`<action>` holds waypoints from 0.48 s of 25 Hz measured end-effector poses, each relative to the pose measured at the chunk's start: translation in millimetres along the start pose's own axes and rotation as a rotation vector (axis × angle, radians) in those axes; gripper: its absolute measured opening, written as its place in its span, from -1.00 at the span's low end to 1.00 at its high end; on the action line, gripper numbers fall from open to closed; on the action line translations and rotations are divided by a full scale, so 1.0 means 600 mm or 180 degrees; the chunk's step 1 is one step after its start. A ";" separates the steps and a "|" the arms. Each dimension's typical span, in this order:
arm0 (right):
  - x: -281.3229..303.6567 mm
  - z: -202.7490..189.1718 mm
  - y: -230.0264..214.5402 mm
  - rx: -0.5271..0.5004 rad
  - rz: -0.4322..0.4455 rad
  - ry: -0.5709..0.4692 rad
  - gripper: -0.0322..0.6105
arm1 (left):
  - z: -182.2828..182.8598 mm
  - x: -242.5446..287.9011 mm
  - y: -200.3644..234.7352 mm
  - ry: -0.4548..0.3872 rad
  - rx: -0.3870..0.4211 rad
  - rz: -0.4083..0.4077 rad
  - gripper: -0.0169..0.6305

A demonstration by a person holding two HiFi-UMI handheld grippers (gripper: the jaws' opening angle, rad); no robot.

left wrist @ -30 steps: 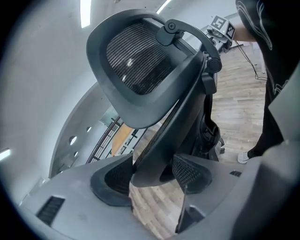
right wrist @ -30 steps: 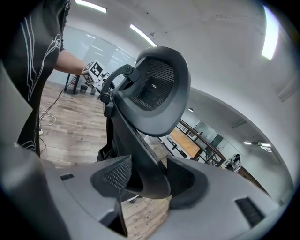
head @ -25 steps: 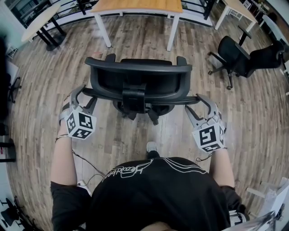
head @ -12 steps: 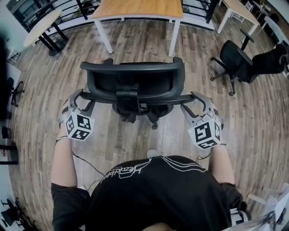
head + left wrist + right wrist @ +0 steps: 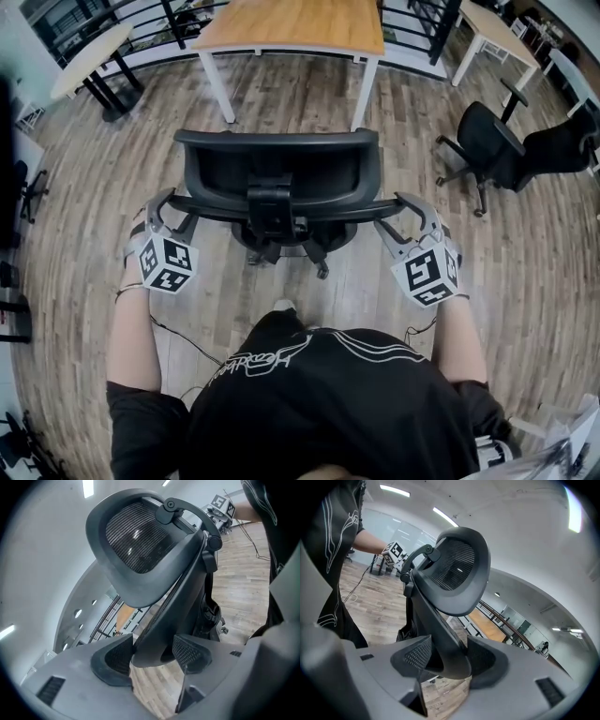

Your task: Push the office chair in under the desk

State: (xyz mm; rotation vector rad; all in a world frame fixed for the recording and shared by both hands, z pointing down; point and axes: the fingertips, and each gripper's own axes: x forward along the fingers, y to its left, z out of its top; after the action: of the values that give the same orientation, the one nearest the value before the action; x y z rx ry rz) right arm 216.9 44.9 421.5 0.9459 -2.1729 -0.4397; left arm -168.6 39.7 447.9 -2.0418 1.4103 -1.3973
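Note:
A black mesh-back office chair stands in front of me, its back turned my way. Beyond it is a wooden desk with white legs. My left gripper is shut on the left end of the chair's backrest frame, which sits pinched between the two pads. At the other end, my right gripper is shut on the backrest frame in the same way. The chair's mesh headrest rises above the left jaws, and the headrest also shows above the right jaws.
Two more black office chairs stand on the wooden floor at the right. A round table with black legs is at the far left, another white-legged desk at the far right. A railing runs behind the desk.
The chair has rolled forward toward the desk with both grippers still clamped on its backrest frame. The person has stepped forward behind it.

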 end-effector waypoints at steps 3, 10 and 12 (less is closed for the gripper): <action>0.018 0.018 -0.014 0.0029 0.0009 -0.0001 -0.09 | -0.003 0.013 0.021 -0.0017 0.0001 -0.0023 -0.14; 0.074 0.030 -0.037 0.0060 -0.0034 0.0037 -0.09 | -0.007 0.071 0.067 -0.0062 0.0023 -0.0040 -0.14; 0.095 0.032 -0.048 0.0058 -0.0041 0.0049 -0.09 | -0.005 0.089 0.082 -0.0063 0.0018 -0.0024 -0.14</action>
State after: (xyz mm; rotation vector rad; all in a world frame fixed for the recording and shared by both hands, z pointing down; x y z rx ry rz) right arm 190.4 -16.2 419.6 0.9707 -2.1614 -0.4183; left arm -195.8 -27.8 445.0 -2.0538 1.3906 -1.3789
